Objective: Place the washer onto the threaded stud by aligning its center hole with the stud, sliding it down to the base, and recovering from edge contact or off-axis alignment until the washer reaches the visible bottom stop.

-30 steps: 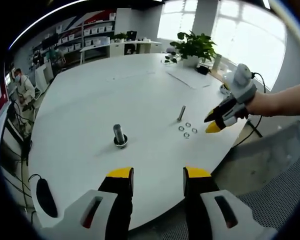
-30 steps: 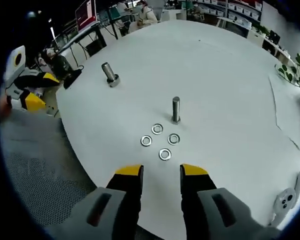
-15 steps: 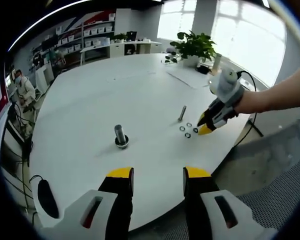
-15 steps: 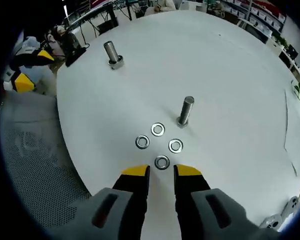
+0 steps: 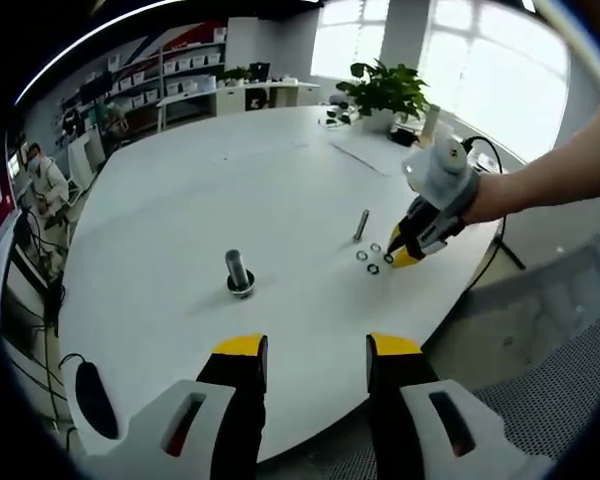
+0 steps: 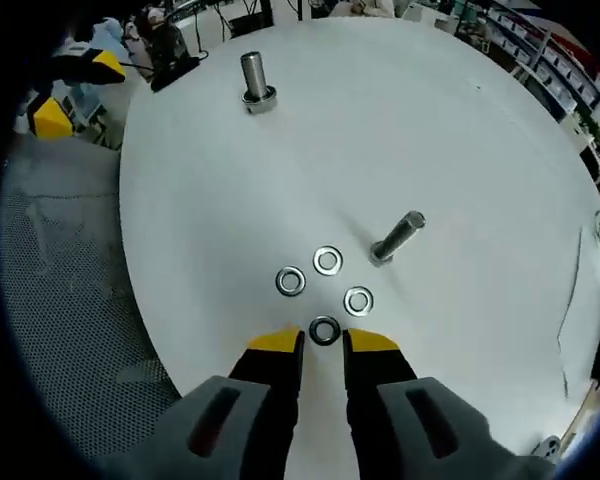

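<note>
Reaching low over the worktop [image 6: 500,140], the right tongs [image 6: 323,341] sit narrowly parted around the nearest washer [image 6: 324,330], which lies flat near the stud [image 6: 398,238]. Closing on so thin a ring could skid it. Left tongs [image 5: 310,347] hang spread, idle.

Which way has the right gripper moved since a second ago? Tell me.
Yes. In the left gripper view the right gripper has moved in over the table to the washers beside the stud.
</note>
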